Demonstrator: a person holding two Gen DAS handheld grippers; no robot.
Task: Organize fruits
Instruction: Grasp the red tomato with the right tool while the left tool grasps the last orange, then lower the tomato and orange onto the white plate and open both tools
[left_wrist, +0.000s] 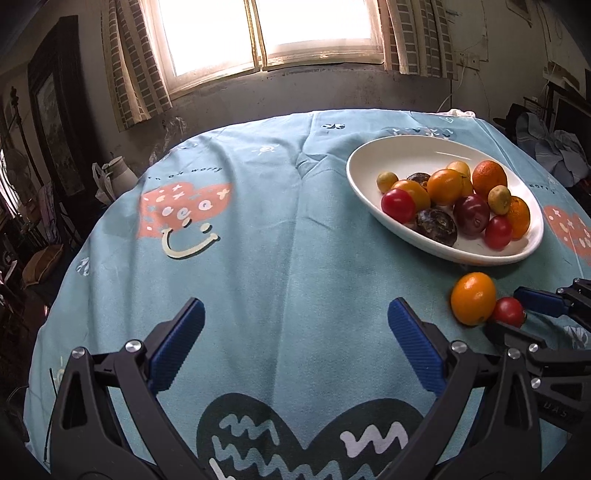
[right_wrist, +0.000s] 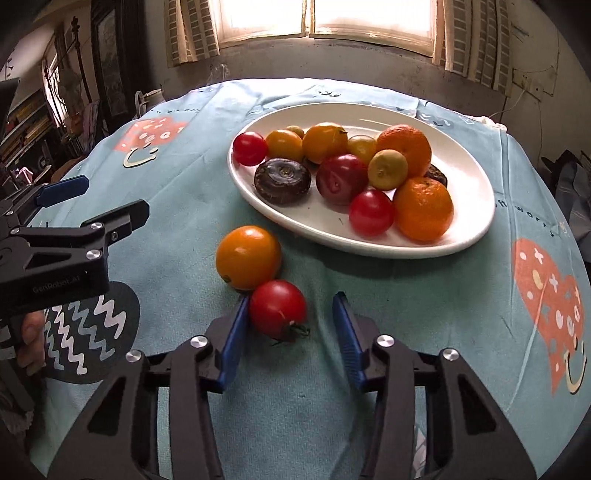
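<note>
The light-blue printed cloth (right_wrist: 369, 306) covering the worktop is matt and finely napped. The white oval ceramic dish (right_wrist: 476, 206) is smooth and glossy. The red tomato (right_wrist: 277, 308) has taut, shiny skin. The right tool (right_wrist: 291, 332) has black matt plastic arms, ribbed blue pads (right_wrist: 345, 332) and bright metal screws.

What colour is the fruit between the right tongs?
Red, a tomato with a green stem; clearest in the right wrist view.

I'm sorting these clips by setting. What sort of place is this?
Most likely a lived-in home room. A table under a printed cloth stands below a curtained window, a white dish of fruit sits on it, and household clutter lines the walls.
</note>
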